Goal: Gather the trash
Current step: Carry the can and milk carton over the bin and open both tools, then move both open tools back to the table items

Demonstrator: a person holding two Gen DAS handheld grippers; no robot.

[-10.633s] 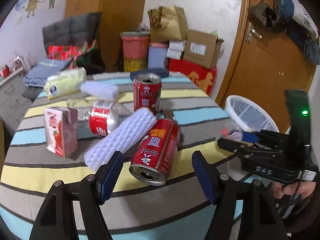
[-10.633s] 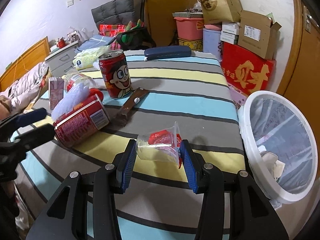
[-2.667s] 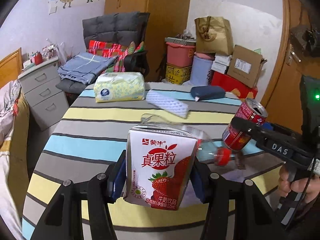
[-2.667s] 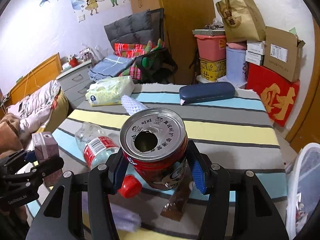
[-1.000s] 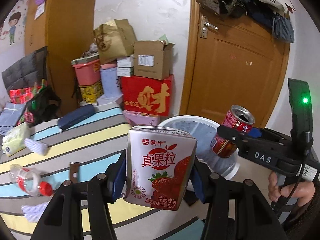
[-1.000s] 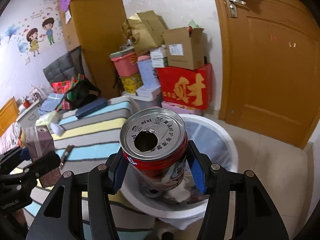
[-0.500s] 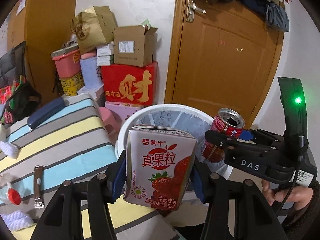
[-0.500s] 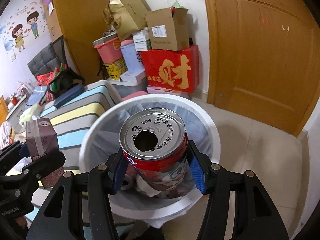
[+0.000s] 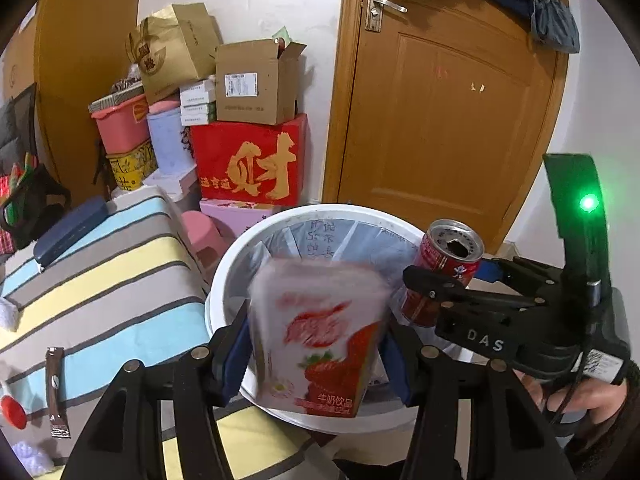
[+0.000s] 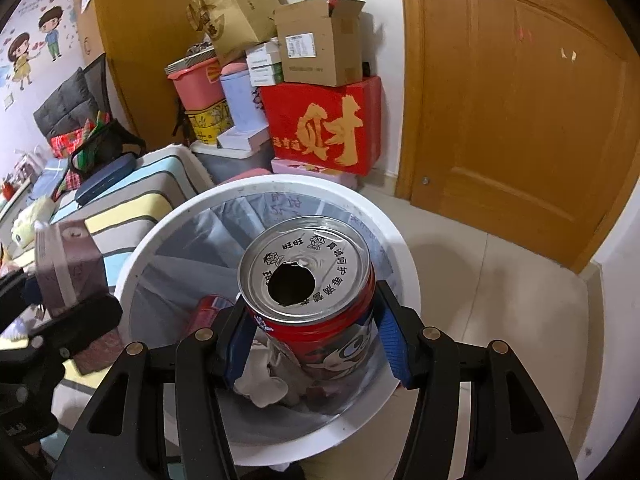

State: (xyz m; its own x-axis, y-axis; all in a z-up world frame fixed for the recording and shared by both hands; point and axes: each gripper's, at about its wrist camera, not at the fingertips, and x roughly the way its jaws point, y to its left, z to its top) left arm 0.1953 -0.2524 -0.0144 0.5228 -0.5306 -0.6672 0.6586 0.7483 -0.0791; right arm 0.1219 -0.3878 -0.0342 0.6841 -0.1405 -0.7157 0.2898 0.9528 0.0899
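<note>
Left wrist view: left tool [image 9: 316, 346] over the white trash bin [image 9: 224, 280], strawberry milk carton [image 9: 320, 332] between its blue pads, blurred and tilted. Its jaws have just been opening; carton seems to be slipping loose, pads no longer clearly pressing it. Bin has a grey liner and stands on the floor just beside the striped tabletop [image 9: 100, 272]. On the tabletop: brown sachet [image 9: 56, 392], red bottle cap [image 9: 12, 412], dark blue case [image 9: 68, 230]. Right tool [image 9: 440, 280] enters from the right, pinching a red can [image 9: 444, 272] above the bin's far rim; a hand [image 9: 568, 396] grips its handle.

Right wrist view: right tool [image 10: 312, 340] clamped on the red can, upright, open hole in the lid facing the camera, directly above the bin's opening. Crumpled white trash [image 10: 260, 384] and another red can [image 10: 208, 308] lie inside the bin. Carton shows at left edge over the bin's rim. Red box [image 10: 324, 128] and cardboard boxes [image 10: 316, 48] stacked by the wooden door [image 10: 520, 120].
</note>
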